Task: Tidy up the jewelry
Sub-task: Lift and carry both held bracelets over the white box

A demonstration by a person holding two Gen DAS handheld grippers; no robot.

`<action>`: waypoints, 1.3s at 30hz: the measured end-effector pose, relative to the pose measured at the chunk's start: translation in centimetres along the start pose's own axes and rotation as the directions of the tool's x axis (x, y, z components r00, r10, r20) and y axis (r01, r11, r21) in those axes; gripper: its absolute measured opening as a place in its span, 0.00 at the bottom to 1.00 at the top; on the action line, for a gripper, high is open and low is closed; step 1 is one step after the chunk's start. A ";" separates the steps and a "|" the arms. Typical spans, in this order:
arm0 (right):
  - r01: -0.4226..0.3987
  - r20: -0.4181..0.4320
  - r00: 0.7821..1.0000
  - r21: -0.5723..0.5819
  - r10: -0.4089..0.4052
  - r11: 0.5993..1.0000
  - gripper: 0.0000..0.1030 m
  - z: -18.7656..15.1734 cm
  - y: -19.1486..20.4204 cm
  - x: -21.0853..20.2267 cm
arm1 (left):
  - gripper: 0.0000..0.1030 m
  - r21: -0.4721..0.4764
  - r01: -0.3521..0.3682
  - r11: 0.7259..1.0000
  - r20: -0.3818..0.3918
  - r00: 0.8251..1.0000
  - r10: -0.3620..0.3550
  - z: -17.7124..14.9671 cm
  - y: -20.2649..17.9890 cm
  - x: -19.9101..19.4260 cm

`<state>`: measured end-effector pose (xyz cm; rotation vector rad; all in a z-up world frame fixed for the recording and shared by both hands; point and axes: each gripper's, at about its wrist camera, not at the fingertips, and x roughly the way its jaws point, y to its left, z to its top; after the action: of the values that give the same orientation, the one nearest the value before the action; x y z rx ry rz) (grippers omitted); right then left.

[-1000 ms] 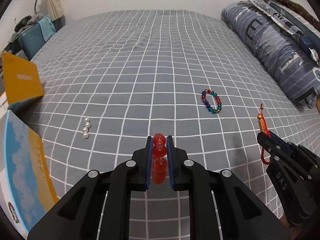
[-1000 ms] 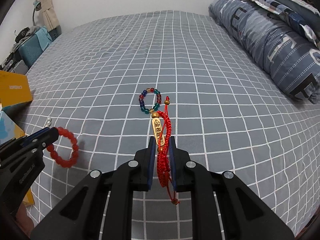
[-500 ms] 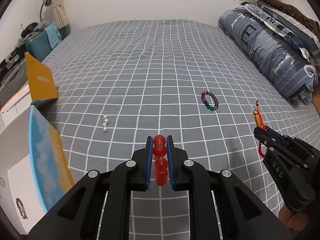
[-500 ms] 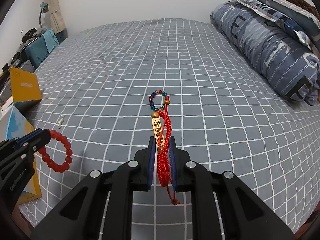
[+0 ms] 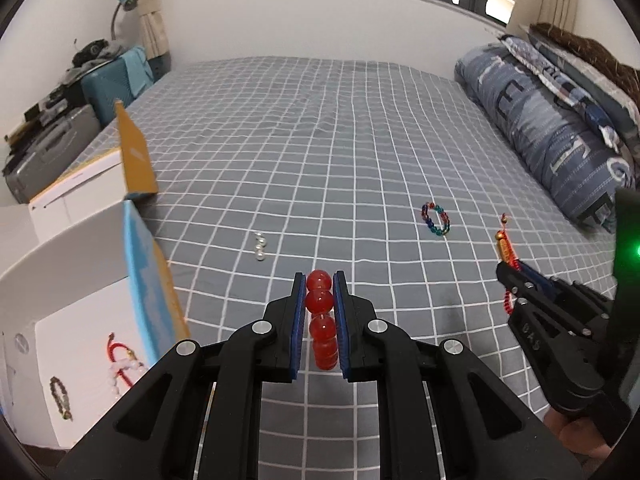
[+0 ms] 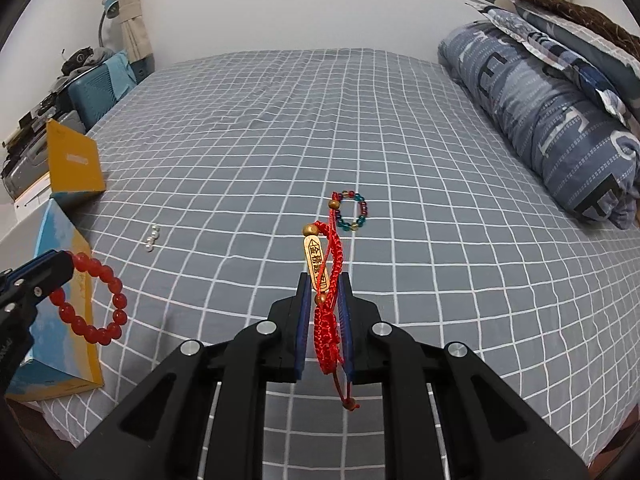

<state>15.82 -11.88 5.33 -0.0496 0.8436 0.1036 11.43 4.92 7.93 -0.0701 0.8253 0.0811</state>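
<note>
The left gripper [image 5: 320, 280] clamps a red bead bracelet [image 5: 321, 320]. The right gripper [image 6: 323, 284] grips a red cord bracelet [image 6: 328, 300] above the bed [image 6: 280, 120].

Both wrist cams face forward, sharing bed [image 5: 320, 140].

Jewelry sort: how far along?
Partway. Done: a few pieces already lie in the white box. In hand: left gripper holds the red bead bracelet; right gripper holds the red cord bracelet. Left: pearls and multicolor bracelet on the bed.
</note>
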 end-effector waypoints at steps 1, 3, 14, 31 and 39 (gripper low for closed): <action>-0.002 0.001 1.000 -0.003 0.002 1.000 0.12 0.0 0.2 -0.2 | 0.13 -0.003 0.000 1.000 0.007 1.000 0.000 0.0 0.2 -0.5; -0.010 0.004 1.000 -0.009 0.010 1.000 0.12 0.1 0.9 -0.5 | 0.13 -0.014 0.004 1.000 0.017 1.000 -0.004 0.1 0.9 -1.5; -0.062 0.038 0.997 -0.070 0.065 0.996 0.12 1.0 6.5 -3.0 | 0.13 -0.070 -0.032 0.997 0.049 0.998 0.036 -0.2 5.1 -5.2; -0.206 0.066 0.972 -0.207 0.224 0.956 0.12 0.3 19.8 -5.8 | 0.13 -0.222 -0.171 0.960 0.102 0.975 0.197 -3.1 17.2 -10.9; -0.266 0.036 0.957 -0.291 0.288 0.919 0.12 -1.3 26.8 -5.5 | 0.13 -0.287 -0.247 0.925 0.046 0.961 0.271 -5.2 23.2 -10.6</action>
<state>8.31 14.23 8.51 -0.1948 0.7483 0.4923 -1.82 27.00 11.51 -0.2222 0.7299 0.4492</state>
